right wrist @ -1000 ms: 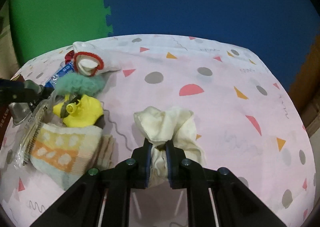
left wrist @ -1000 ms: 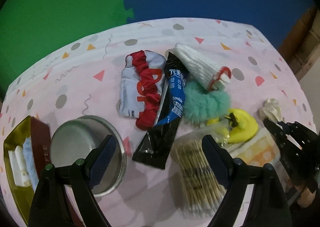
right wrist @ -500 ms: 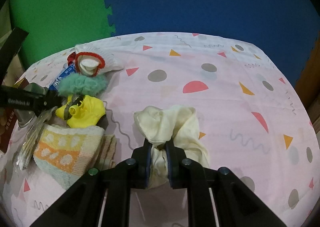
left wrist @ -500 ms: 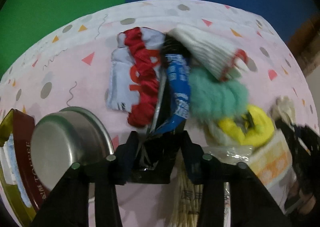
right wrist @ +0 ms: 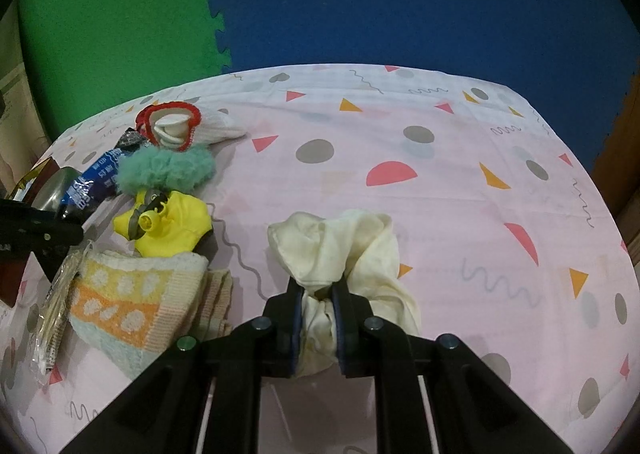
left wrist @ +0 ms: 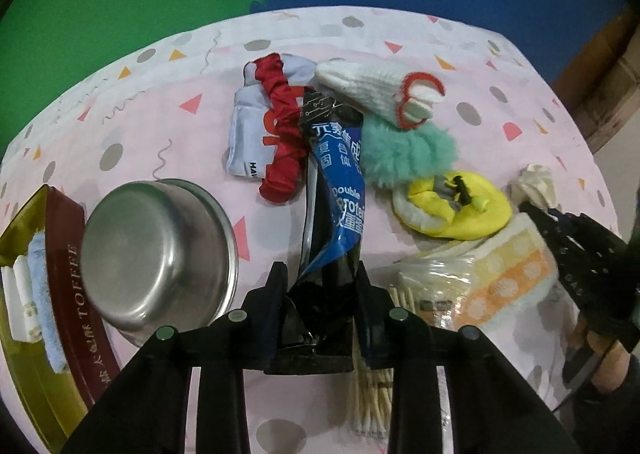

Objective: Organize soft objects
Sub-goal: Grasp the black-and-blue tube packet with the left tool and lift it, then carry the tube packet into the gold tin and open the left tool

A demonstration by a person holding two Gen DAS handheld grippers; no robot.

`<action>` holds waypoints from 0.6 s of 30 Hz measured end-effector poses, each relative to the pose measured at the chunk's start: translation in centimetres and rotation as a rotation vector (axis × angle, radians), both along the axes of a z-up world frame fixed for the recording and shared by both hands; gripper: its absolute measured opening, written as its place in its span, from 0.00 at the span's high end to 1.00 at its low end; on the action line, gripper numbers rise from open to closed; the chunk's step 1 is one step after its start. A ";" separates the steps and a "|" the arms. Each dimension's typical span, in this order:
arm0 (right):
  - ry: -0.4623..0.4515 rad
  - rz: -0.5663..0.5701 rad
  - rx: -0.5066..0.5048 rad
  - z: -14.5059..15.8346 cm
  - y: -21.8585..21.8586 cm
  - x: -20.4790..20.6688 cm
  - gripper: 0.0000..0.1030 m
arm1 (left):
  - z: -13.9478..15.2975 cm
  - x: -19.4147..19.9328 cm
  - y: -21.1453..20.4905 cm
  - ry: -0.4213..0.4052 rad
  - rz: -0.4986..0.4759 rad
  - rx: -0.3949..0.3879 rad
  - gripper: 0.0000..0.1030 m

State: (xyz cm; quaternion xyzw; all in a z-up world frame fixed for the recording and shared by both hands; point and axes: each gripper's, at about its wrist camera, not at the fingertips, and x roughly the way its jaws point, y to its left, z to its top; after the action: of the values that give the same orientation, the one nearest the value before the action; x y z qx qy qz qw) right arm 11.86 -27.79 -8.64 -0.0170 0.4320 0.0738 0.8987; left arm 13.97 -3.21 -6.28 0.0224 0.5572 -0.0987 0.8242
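A black and blue snack packet (left wrist: 338,174) lies lengthwise in the left wrist view, its near end crumpled between the pads of my left gripper (left wrist: 320,272). The jaws are closing and press on it. Around it lie a red scrunchie (left wrist: 282,134), a white knit glove (left wrist: 372,88), a teal fluffy scrunchie (left wrist: 408,150), a yellow soft item (left wrist: 460,210) and an orange-patterned towel (left wrist: 504,274). My right gripper (right wrist: 317,290) is shut on a bunched cream cloth (right wrist: 340,238) that rests on the pink tablecloth.
A steel bowl (left wrist: 156,250) lies tipped at the left, beside a toffee tin (left wrist: 60,294) holding rolled cloths. A pack of cotton swabs (left wrist: 372,394) lies under the left gripper. A white pouch (left wrist: 248,134) sits beneath the red scrunchie. The table edge meets green and blue foam mats.
The left gripper has gone from wide open to closed around the packet's near end, and it has moved in over the packet. The right gripper still grips the cream cloth in place.
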 end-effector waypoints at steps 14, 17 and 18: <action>-0.001 0.000 -0.003 0.0 0.1 0.1 0.87 | 4.3 -2.3 1.0 -0.071 0.014 0.004 0.74; 0.000 0.000 -0.002 0.0 0.1 0.1 0.87 | 5.2 -2.9 1.9 -0.088 0.028 0.008 0.74; -0.001 0.000 -0.002 0.0 0.1 0.1 0.87 | 5.5 -3.1 2.4 -0.094 0.039 0.014 0.74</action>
State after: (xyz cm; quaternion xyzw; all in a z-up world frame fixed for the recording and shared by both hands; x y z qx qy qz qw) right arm 11.91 -27.73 -8.68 -0.0181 0.4319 0.0733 0.8988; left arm 10.85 -0.82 -0.77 0.0218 0.5188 -0.0777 0.8511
